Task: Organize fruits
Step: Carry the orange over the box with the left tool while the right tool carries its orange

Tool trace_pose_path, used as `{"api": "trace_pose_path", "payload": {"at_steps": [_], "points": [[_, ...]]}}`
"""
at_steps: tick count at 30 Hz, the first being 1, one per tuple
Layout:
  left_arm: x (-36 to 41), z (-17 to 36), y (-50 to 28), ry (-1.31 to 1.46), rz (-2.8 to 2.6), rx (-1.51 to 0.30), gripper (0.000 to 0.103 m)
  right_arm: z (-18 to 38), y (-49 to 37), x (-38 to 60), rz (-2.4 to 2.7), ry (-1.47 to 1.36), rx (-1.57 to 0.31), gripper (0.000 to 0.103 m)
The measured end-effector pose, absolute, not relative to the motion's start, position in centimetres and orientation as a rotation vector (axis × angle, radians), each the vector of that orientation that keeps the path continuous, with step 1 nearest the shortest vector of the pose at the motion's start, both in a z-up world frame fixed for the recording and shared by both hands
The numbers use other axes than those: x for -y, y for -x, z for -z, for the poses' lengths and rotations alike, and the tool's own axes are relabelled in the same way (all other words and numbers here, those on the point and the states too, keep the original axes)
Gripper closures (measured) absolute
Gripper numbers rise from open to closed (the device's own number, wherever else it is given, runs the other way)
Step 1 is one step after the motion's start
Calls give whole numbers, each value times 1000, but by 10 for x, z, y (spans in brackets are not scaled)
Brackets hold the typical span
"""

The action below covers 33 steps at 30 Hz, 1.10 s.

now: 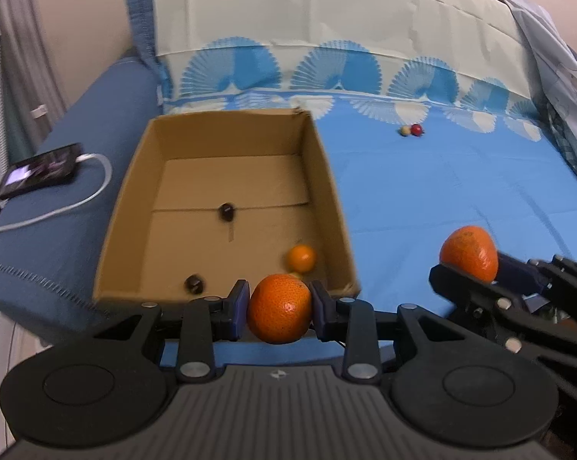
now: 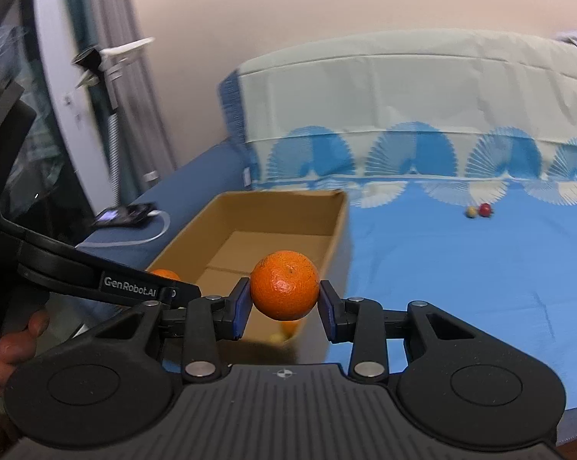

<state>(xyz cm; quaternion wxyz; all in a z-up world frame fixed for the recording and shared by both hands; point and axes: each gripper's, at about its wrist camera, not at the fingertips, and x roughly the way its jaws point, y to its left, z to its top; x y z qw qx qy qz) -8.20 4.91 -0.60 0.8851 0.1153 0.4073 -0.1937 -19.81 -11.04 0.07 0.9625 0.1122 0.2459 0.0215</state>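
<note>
A phone point(image 1: 39, 170) with a white cable point(image 1: 77, 199) plugged in lies on the blue bolster point(image 1: 69, 237).

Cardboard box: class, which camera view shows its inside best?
The left wrist view: it looks down into the cardboard box, showing the floor and fruit. In the right wrist view the box is seen obliquely, its floor partly hidden.

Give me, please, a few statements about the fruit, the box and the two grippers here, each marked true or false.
1. Each gripper holds an orange. True: the left gripper clamps one orange, and the right gripper clamps another orange.
2. The cardboard box is empty. False: it holds a small orange fruit and two dark fruits.
3. A red fruit lies on the blue sheet outside the box. True.
4. The phone lies inside the box. False: it lies outside the box, to its left in the left wrist view, with a white cable plugged in.
</note>
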Motion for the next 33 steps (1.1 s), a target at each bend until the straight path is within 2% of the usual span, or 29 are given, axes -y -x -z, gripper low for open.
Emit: {"api": "trace_pose_path", "payload": {"at_steps": [10, 33], "points": [[-92, 13, 110, -170, 394, -857, 66, -13, 214, 73, -66, -142, -482, 64], [-106, 16, 97, -106, 397, -869, 66, -11, 198, 63, -65, -110, -543, 64]]}}
